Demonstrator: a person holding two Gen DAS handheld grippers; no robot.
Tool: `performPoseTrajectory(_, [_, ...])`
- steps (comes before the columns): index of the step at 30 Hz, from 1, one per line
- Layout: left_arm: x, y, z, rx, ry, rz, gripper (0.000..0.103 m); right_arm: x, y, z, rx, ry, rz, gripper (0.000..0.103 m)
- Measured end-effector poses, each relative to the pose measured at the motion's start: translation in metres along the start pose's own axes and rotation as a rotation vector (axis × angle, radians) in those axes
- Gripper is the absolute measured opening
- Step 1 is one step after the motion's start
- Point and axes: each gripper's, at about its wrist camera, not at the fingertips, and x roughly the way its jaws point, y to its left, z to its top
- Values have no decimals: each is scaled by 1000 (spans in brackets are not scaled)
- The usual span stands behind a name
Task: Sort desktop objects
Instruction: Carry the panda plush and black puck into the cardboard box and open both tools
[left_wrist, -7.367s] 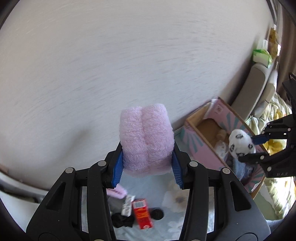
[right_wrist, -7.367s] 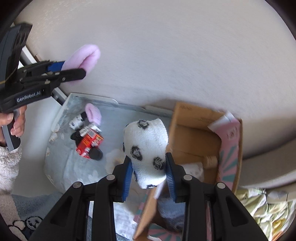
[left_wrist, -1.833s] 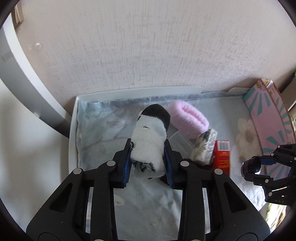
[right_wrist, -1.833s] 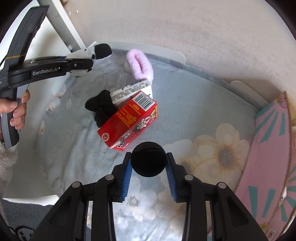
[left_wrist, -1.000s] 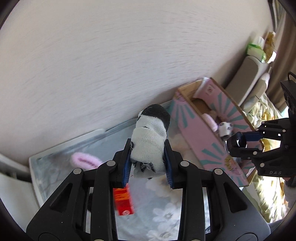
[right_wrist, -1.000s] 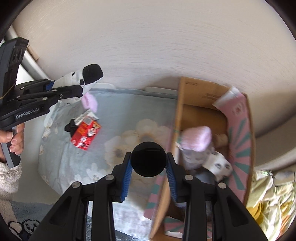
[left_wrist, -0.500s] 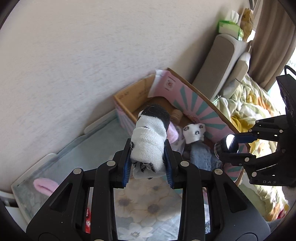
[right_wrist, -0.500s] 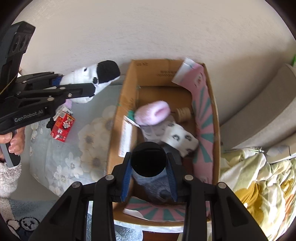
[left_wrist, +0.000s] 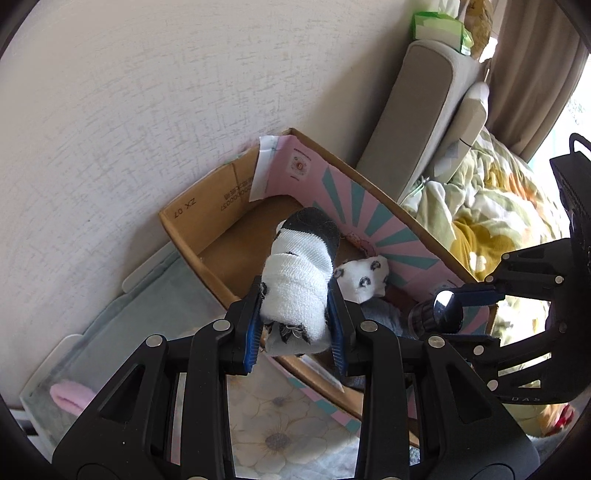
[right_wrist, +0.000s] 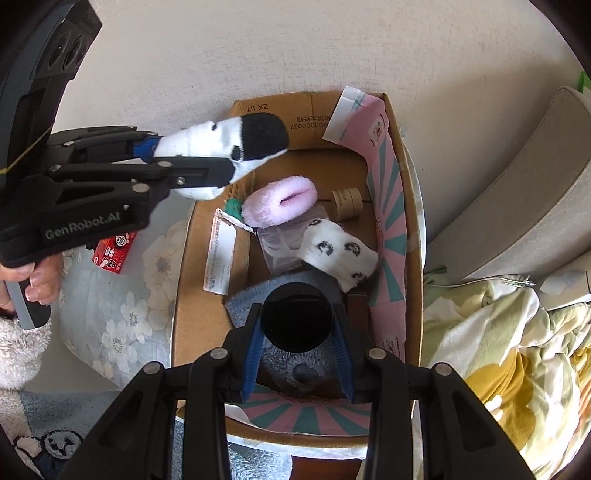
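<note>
While both grippers a second ago were still over the floral cloth (right_wrist: 122, 306) with the box off to one side, they have now swung across and hang above the open cardboard box (right_wrist: 192, 258) against the wall. Seen from the right wrist, the left gripper (right_wrist: 192, 162) comes in from the left, clenched on a rolled white sock with a black toe (right_wrist: 236, 147), which juts out over the box's near-left corner. In the left wrist view that sock (left_wrist: 299, 284) sits upright between the blue pads, with the box interior behind and below it. The right gripper (right_wrist: 297, 339) is clamped on a round black cap (right_wrist: 295, 317), held directly above the lower end of the box, over a grey fuzzy cloth (right_wrist: 251, 291) that lies inside.

Already in the box are a pink fluffy slipper (right_wrist: 280, 203), a white sock with dark paw prints (right_wrist: 336, 251), a clear plastic packet (right_wrist: 280, 243), a small cardboard spool (right_wrist: 347, 199) and a long white label strip (right_wrist: 218, 258).

Left out on the cloth is a red carton (right_wrist: 110, 254), partly hidden behind the left gripper; in the left wrist view a second pink slipper (left_wrist: 70, 395) lies at the cloth's far corner.

Judging from this, both items are in place for dropping, so the next step is probably to loosen each grip. Sorting looks well along, with at least the carton and slipper still to collect
</note>
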Motion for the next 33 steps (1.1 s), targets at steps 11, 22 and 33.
performPoseTrajectory(11, [-9,1,12,-61,-50,56,103,18,3,7,-33,51,-16,89])
performPoseTrajectory(22, [-25,11,9,-46,-81,119,103,20,9,8,-34,59,-9,102])
performPoseTrajectory(33, [-53,28,-14,-45,-94,157,103,12,18,5,-20,59,-38,102])
